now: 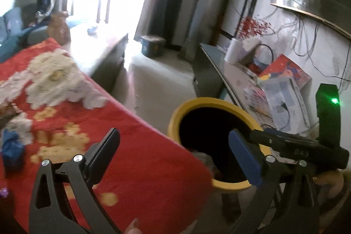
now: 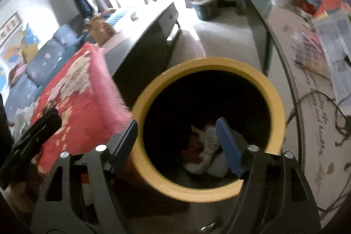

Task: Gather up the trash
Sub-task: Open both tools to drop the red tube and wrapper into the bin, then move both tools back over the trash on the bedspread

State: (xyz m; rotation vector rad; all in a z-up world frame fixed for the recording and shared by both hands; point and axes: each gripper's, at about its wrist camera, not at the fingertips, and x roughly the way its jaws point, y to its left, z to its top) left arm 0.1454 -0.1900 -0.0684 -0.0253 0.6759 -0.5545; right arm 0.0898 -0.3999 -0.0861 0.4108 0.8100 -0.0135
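Observation:
A yellow-rimmed bin [image 1: 173, 122] [image 2: 274, 89] stands on the floor beside a table with a red flowered cloth [image 1: 122, 142] [image 2: 83, 106]. Crumpled white and red trash [image 2: 206, 146] lies in the bin. My right gripper [image 2: 177, 139] is open and empty over the bin mouth, one finger inside the rim, one outside. My left gripper [image 1: 175, 152] is open and empty over the cloth's edge and the bin. A blue crumpled scrap [image 1: 11, 146] and white tissue [image 1: 17, 124] lie on the cloth at the left. The right gripper also shows in the left wrist view [image 1: 285, 142].
A glass desk [image 1: 232, 76] [image 2: 285, 41] with papers, cables and a paper roll [image 1: 234, 52] stands to the right of the bin. A dark low cabinet [image 2: 149, 36] and a sofa [image 2: 39, 58] stand behind. A blue box [image 1: 152, 45] sits on the floor.

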